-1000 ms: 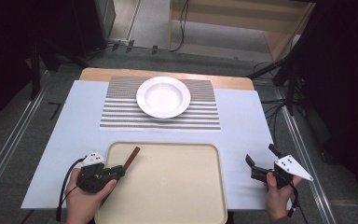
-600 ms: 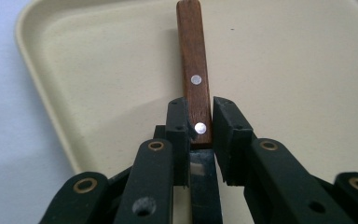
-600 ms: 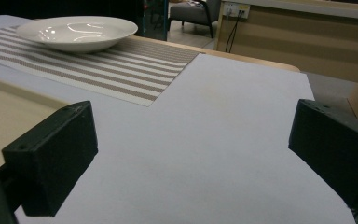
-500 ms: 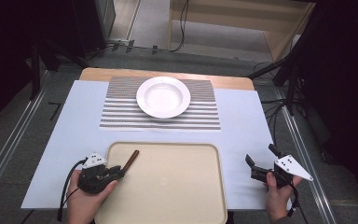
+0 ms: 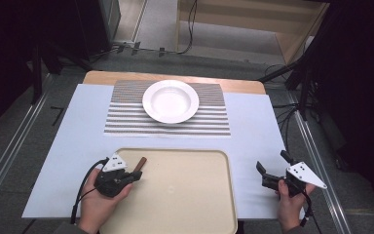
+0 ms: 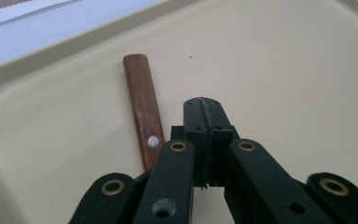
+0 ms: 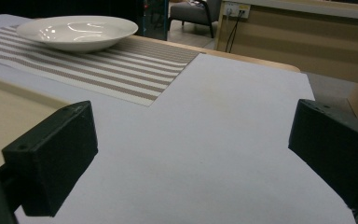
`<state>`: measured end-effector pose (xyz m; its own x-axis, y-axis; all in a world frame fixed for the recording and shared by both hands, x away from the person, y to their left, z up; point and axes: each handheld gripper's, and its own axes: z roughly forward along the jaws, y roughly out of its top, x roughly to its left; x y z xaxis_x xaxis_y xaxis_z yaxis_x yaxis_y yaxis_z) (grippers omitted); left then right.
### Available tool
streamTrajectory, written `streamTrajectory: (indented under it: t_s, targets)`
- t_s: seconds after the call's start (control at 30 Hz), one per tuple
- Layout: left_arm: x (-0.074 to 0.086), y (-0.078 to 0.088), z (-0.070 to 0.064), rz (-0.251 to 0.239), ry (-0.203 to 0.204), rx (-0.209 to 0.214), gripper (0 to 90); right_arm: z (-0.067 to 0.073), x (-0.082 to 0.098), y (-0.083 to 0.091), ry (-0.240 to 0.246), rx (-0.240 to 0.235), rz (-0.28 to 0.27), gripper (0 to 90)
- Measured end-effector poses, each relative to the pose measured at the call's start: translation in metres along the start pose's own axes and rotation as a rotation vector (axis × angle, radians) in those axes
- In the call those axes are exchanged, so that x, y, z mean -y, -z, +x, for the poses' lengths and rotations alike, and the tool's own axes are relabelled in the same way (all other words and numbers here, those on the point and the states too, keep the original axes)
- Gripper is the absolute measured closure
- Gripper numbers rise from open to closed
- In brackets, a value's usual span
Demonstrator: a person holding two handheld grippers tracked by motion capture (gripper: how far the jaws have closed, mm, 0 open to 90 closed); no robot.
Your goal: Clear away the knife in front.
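A brown wooden handle (image 5: 140, 163) (image 6: 143, 102) with a metal rivet lies near the left rim of the beige tray (image 5: 185, 204) (image 6: 284, 56). Its near end is hidden under my left gripper. My left gripper (image 5: 135, 175) (image 6: 204, 105) rests low over the tray just right of the handle. Its jaws have just been closing and now stand pressed together with nothing showing between them. My right gripper (image 5: 271, 162) (image 7: 191, 154) is held open over the white table cover, right of the tray, with nothing between its fingers.
A white bowl-like plate (image 5: 170, 101) (image 7: 74, 31) sits on a striped placemat (image 5: 126, 117) (image 7: 135, 70) at the far middle of the table. Beyond the table stand a wooden cabinet (image 7: 307, 32) and floor cables.
My left gripper has shifted a little to the right over the tray, alongside the wooden handle, and its jaws have come together. The right gripper has stayed put.
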<state>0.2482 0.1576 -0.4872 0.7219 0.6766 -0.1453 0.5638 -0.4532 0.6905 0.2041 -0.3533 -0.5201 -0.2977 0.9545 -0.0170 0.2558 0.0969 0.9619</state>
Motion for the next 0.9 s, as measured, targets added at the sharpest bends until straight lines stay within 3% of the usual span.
streamTrajectory:
  t_s: [0.07, 0.23, 0.43, 0.9]
  targets:
    - [-0.001, -0.005, -0.002, 0.023, -0.028, -0.007, 89.6, 0.000, 0.000, 0.000, 0.000, 0.000, -0.001, 0.0]
    - [0.001, -0.009, -0.002, 0.058, -0.048, -0.044, 89.6, 0.000, 0.000, 0.000, 0.000, -0.001, -0.001, 0.0]
    - [0.005, -0.006, 0.008, 0.047, -0.004, -0.032, 89.6, 0.000, 0.000, 0.000, 0.001, -0.001, -0.001, 0.0]
    - [0.013, 0.005, 0.023, 0.036, 0.041, -0.043, 89.6, 0.000, 0.000, 0.000, -0.001, -0.002, -0.001, 0.0]
